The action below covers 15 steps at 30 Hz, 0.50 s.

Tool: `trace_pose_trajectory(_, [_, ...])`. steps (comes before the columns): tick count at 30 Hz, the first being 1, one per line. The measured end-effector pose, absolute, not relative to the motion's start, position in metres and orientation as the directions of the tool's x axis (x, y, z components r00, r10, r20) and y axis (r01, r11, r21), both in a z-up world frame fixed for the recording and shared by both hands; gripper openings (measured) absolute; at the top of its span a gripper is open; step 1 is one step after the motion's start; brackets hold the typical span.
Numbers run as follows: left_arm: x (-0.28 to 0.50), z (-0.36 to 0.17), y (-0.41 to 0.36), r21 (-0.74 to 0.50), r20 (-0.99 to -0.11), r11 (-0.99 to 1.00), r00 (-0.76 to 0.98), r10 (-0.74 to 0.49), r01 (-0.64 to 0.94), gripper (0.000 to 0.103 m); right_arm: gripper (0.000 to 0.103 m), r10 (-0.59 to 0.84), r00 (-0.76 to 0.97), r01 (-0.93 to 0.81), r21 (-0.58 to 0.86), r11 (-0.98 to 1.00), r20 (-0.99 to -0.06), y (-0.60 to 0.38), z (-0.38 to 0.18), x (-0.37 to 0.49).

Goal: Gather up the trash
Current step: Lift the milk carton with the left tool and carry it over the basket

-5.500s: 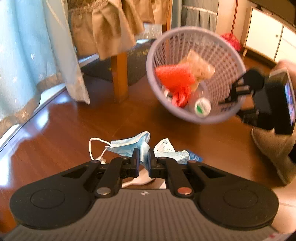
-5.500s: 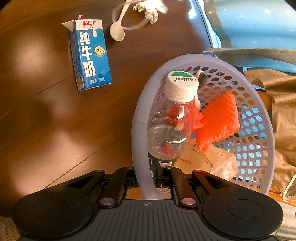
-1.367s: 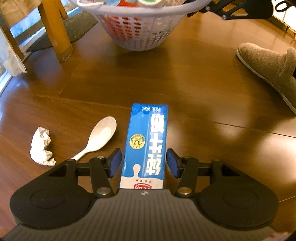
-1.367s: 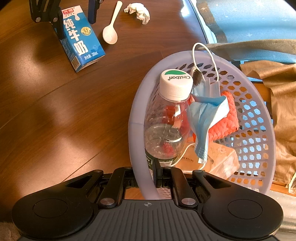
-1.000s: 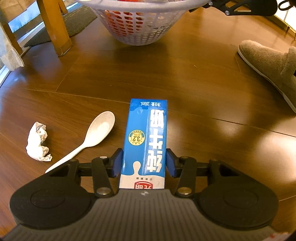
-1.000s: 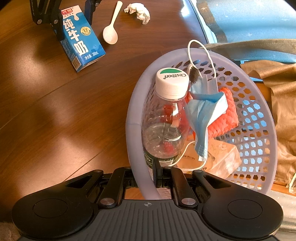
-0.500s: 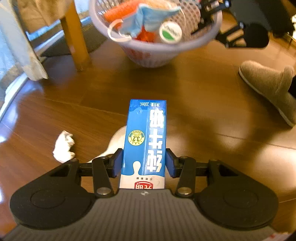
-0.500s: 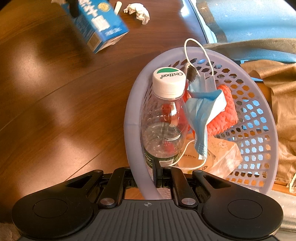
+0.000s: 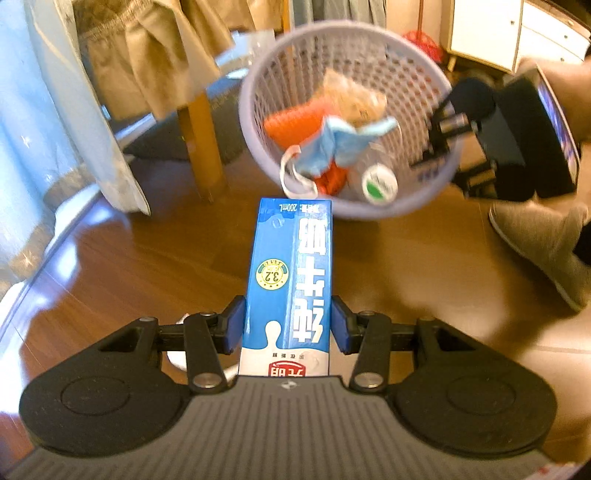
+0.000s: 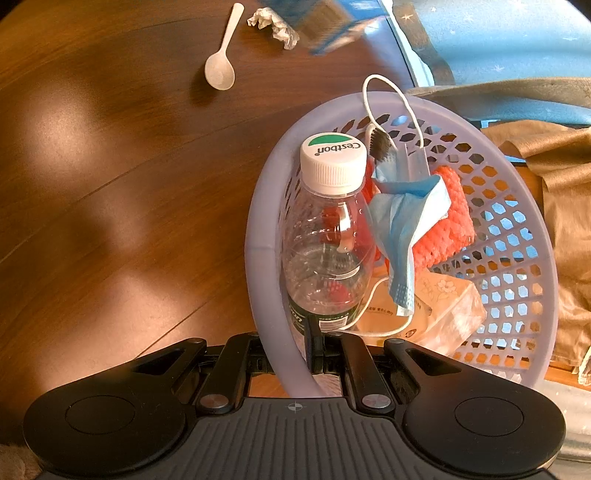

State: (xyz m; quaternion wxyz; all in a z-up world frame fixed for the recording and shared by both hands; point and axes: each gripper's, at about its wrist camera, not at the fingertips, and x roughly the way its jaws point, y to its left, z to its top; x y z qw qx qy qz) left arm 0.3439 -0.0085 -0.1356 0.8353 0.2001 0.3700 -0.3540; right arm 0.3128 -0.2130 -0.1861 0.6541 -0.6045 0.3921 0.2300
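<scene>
My left gripper (image 9: 288,325) is shut on a blue milk carton (image 9: 291,273), held off the wooden floor and pointing at the lilac basket (image 9: 258,122). My right gripper (image 10: 295,350) is shut on the near rim of that lilac basket (image 10: 264,236), which it holds tilted. Inside lie a clear plastic bottle (image 10: 327,236) with a white cap, a blue face mask (image 10: 402,225), an orange foam net (image 10: 448,218) and a clear wrapper (image 10: 447,310). On the floor remain a white plastic spoon (image 10: 223,61) and a crumpled tissue (image 10: 275,24). The carton shows blurred at the top of the right wrist view.
A wooden table leg (image 9: 201,144) and hanging beige cloth (image 9: 155,55) stand left of the basket. Pale blue curtains (image 9: 44,122) run along the left. A person's grey slipper (image 9: 543,243) rests on the floor at right. White cabinets (image 9: 517,33) stand at the back.
My left gripper closed on the milk carton, lifted it off the floor and swung up toward the basket. The basket has tilted its opening toward the carton.
</scene>
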Motion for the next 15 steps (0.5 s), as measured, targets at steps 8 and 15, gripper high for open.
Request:
trace_pose_trajectory(8, [0.363,-0.101,-0.048,0.090,-0.693,0.641,0.510,-0.509,0.762,0.042,0.006,-0.173,0.585,-0.774,-0.609,0.171,-0.792,-0.213,-0.186,0.314])
trace_pose_trajectory(15, [0.385,-0.072,-0.103,0.102,-0.633,0.584,0.505,-0.586,0.806,0.043,0.006,-0.170,0.586,-0.774,-0.609,0.171,-0.793,-0.213,-0.186,0.314])
